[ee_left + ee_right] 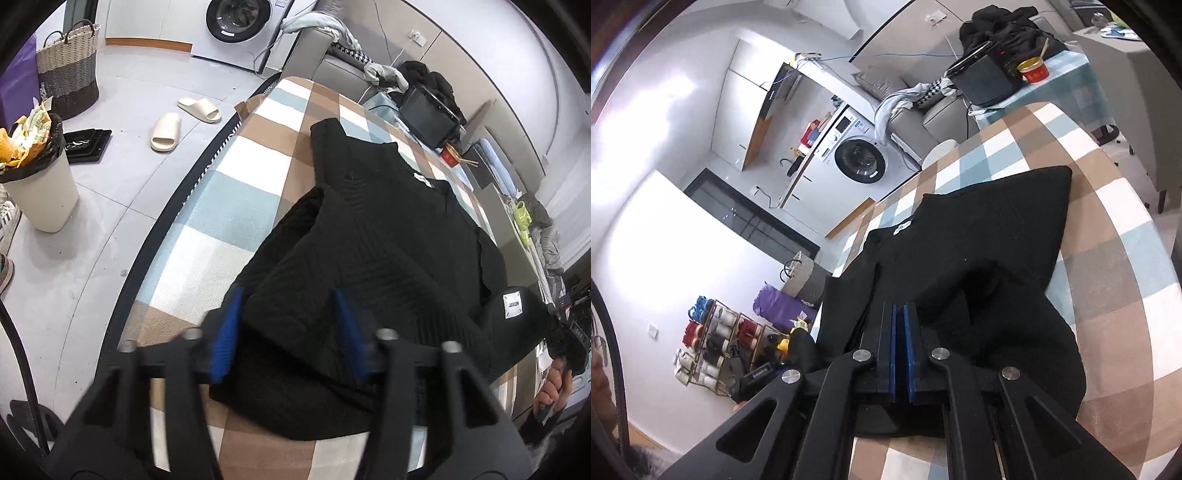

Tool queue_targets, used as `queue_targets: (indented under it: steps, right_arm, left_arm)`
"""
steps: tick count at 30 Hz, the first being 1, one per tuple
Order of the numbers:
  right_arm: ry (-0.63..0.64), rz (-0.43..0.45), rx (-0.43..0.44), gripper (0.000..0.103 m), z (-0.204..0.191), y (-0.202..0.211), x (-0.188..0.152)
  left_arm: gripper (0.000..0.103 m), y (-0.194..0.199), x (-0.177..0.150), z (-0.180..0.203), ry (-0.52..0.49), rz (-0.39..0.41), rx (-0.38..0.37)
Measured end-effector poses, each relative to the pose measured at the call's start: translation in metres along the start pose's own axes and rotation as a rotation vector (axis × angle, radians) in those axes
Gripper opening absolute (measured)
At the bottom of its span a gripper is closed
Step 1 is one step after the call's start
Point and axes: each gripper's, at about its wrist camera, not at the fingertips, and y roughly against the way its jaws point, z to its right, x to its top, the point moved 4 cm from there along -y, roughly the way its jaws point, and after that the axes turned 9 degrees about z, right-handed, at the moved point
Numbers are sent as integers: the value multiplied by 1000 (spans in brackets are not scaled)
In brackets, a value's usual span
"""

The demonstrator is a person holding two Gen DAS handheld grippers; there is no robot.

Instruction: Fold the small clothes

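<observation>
We are folding one black knit sweater [388, 236] on a checked table [229, 192], where it is lying spread from the centre toward five o'clock in the left wrist view, its neck label at about one o'clock of the garment. Our left tool [288, 332] is standing partly open, its blue pads [227, 332] straddling a raised fold at the sweater's near edge; motion blur is keeping us from telling whether the pads are pressing the cloth. Our right tool [900, 347] is standing all but closed at the garment's six o'clock edge in the right wrist view, and whether any knit is being pinched between its pads we cannot tell, since the narrow slit is showing no fabric.

To do this step well, in our judgement, both tools should be taking a firm bite of a single layer at matching points on the hem, then lifting together and carrying it evenly toward the collar, keeping the edge taut so no crease is forming.

We are counting one sweater, two tools, two cream slippers [184, 122] at ten o'clock on the floor, one washing machine [240, 22] and one woven basket [68, 70].
</observation>
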Motion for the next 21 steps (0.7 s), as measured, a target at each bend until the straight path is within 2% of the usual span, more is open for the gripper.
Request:
queue_targets:
  steps: [1,5,7,9,13,15,20,21]
  right_arm:
    - [3,-1,0,5,1,0,-1]
    - [53,-34,-82,7,8,1,-6]
    - [57,-77,-127,13,15,1,-9]
    - [43,-90,-150,27,27,5,-12]
    - [-27,-136,-87,41,41,3,-22]
    - [-25,-153,-61,43,43,-1,-28]
    - [56,-173,-117,43,40,-17,-35]
    - [76,-176,-134,38,38,-18,-36]
  left_arm:
    - [26,1,1,2,5,7,-17]
    - [12,14,5,9,-23,56,-27]
    - [10,21,7,12,-33,73,-39]
    - [8,29,10,17,-36,88,-56]
    - [7,43,15,21,-28,110,-93]
    - [7,47,18,24,-28,119,-103]
    - [7,49,22,28,-37,126,-99]
    - [7,48,22,28,-35,125,-99]
